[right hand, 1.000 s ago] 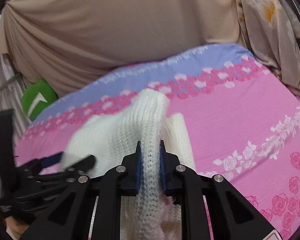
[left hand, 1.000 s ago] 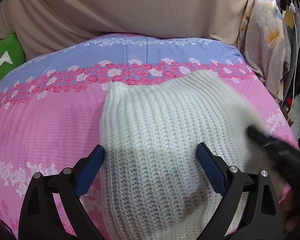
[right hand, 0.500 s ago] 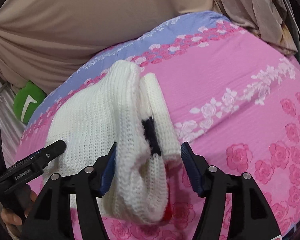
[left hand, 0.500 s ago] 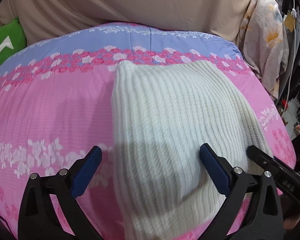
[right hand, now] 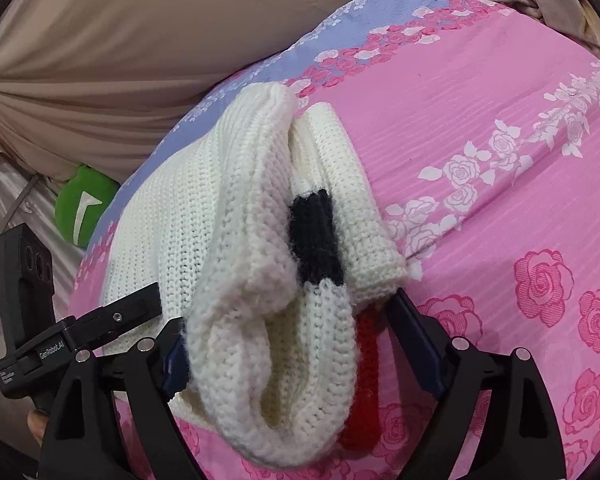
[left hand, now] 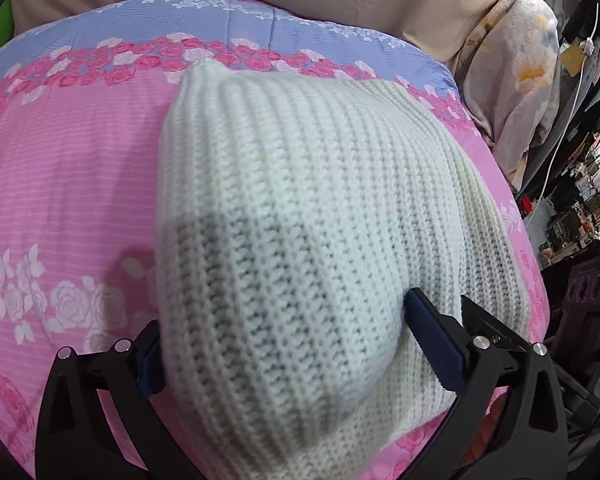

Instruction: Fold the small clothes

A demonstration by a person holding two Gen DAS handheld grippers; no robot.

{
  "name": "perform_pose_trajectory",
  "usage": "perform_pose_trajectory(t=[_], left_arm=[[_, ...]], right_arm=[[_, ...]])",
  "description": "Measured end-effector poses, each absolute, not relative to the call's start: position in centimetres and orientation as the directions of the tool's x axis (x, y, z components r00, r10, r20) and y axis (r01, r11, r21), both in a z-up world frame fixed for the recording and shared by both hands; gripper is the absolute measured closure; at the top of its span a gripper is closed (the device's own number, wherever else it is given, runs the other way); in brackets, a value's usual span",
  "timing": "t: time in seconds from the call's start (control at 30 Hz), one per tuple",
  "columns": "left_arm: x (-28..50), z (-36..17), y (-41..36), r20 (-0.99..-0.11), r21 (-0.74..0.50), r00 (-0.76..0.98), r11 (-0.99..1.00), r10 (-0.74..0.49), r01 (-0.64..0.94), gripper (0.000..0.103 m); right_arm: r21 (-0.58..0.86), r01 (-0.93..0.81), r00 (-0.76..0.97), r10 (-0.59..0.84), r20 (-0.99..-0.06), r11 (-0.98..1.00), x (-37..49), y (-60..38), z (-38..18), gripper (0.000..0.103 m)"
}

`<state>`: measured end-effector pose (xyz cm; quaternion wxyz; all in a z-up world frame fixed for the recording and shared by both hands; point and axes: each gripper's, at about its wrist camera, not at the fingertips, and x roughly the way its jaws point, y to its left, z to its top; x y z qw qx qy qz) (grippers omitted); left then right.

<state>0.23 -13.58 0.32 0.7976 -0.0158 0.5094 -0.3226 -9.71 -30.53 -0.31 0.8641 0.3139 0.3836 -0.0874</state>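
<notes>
Both grippers have come closer to the white knit sweater (left hand: 300, 240) vs half a sec ago, and the folded bundle now fills the space between the fingers in each view.

L gripper (left hand: 296, 344): jaws spread wide, one blue pad (left hand: 434, 344) touching the sweater's right part, the other pad mostly hidden under the knit at its left edge. It is not pinching; the cloth bulges between the fingers.

R gripper (right hand: 296, 344): jaws also spread apart, with the rolled end of the sweater between them. Left pad touches the knit; right pad (right hand: 416, 340) is just beside the red band (right hand: 364, 380). No grip on the cloth.

Sweater lies folded on the pink floral bedsheet (right hand: 500, 100), thick layers stacked. In the R view a black stripe (right hand: 314, 236) shows on an inner layer, the red band below it at the near end. The L gripper body (right hand: 80, 328) is seen at the sweater's left side.

Beyond the sweater: lavender strip of the sheet (left hand: 220, 20), then a beige drape (right hand: 140, 40). A green cushion (right hand: 84, 204) sits to the left of the sweater, a floral cloth (left hand: 516, 92) to the right.
</notes>
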Motion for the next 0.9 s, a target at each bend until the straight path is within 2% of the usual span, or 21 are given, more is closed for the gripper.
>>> perform_pose_trajectory(t=[0.2, 0.27, 0.37, 0.43, 0.53, 0.6, 0.67, 0.8, 0.9], left_arm=[[0.5, 0.2, -13.9, -0.803, -0.339, 0.292, 0.801, -0.520, 0.493, 0.005], [0.7, 0.2, -13.8, -0.803, -0.342, 0.287, 0.799, -0.522, 0.495, 0.005], [0.5, 0.4, -13.8, -0.803, -0.334, 0.291, 0.797, -0.520, 0.504, 0.005], [0.4, 0.7, -13.8, -0.800, -0.333, 0.291, 0.792, -0.524, 0.511, 0.007], [0.2, 1.4, -13.5, -0.788, -0.348, 0.284, 0.776, -0.546, 0.527, 0.020], [0.1, 2.0, -13.0, -0.773, -0.366, 0.280, 0.760, -0.570, 0.537, 0.036], [0.3, 2.5, -12.2, -0.754, -0.401, 0.262, 0.738, -0.602, 0.542, 0.046], [0.4, 3.8, -11.0, -0.708, -0.470, 0.220, 0.680, -0.671, 0.563, 0.055], [-0.2, 6.2, -9.8, -0.656, -0.481, 0.235, 0.638, -0.717, 0.602, 0.057]], right_arm=[[0.468, 0.393, 0.694, 0.079, -0.715, 0.791, -8.9, -30.9, -0.5, 0.018], [0.474, 0.387, 0.698, 0.085, -0.711, 0.791, -8.7, -31.0, -0.6, 0.023], [0.518, 0.365, 0.706, 0.133, -0.696, 0.774, -8.5, -31.3, -0.8, 0.038], [0.544, 0.350, 0.714, 0.158, -0.682, 0.763, -8.6, -31.2, -0.7, 0.051], [0.508, 0.346, 0.719, 0.126, -0.684, 0.789, -8.8, -30.4, 0.3, 0.059], [0.485, 0.346, 0.726, 0.099, -0.681, 0.803, -9.0, -29.8, 1.2, 0.062], [0.467, 0.341, 0.742, 0.072, -0.667, 0.816, -9.4, -29.2, 2.5, 0.063], [0.420, 0.314, 0.780, 0.022, -0.626, 0.851, -10.2, -27.5, 5.7, 0.066], [0.392, 0.291, 0.810, -0.006, -0.587, 0.873, -10.9, -26.0, 8.1, 0.066]])
